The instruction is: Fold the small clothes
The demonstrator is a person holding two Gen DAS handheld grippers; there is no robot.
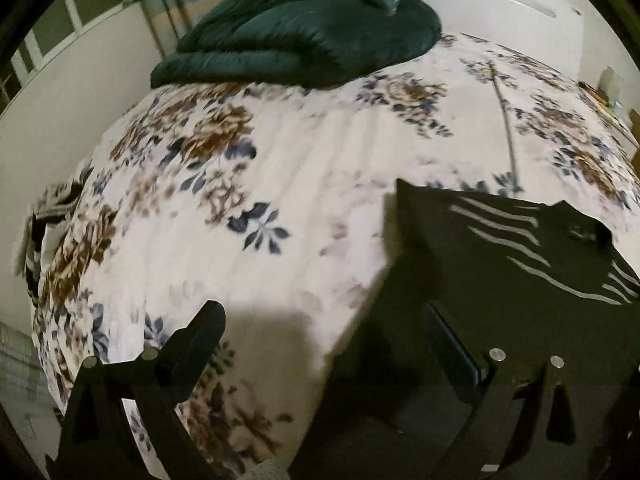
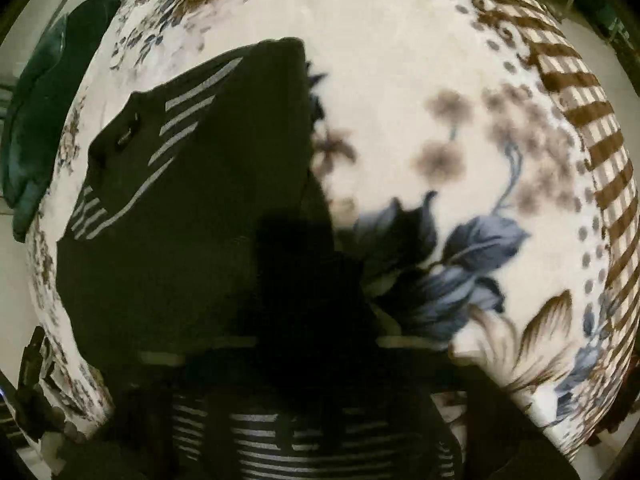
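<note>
Far left of the black garment, at the bed's edge in the left wrist view: a black-and-white striped piece of cloth [image 1: 38,232], mostly cut off and blurred, kind not readable. Behind the garment, at the far end of the bed: a dark green puffy quilt [image 1: 304,36], folded in a heap, seen again as a sliver at the left rim of the right wrist view [image 2: 44,120].

Spread under everything: a white bed cover with brown and blue flowers [image 1: 304,200], with a brown-and-white checked border [image 2: 592,128] right of the garment.

Black small garment with thin pale grey stripes [image 1: 520,264], lying on the bed cover, right part of the left wrist view, left-centre of the right wrist view [image 2: 192,208]. Flat, upper edge straight, one corner pointed, a small dark tag or button near the stripes, too blurred to name. Lower part lost in deep shadow in both views.

Left gripper [image 1: 320,352]: spread wide, left finger over the bare bed cover, right finger over the dark cloth; contact with the garment not discernible, nothing pinched between.

Right gripper [image 2: 304,364]: almost wholly swallowed by shadow and dark striped cloth at the bottom; spread and hold impossible to tell.
</note>
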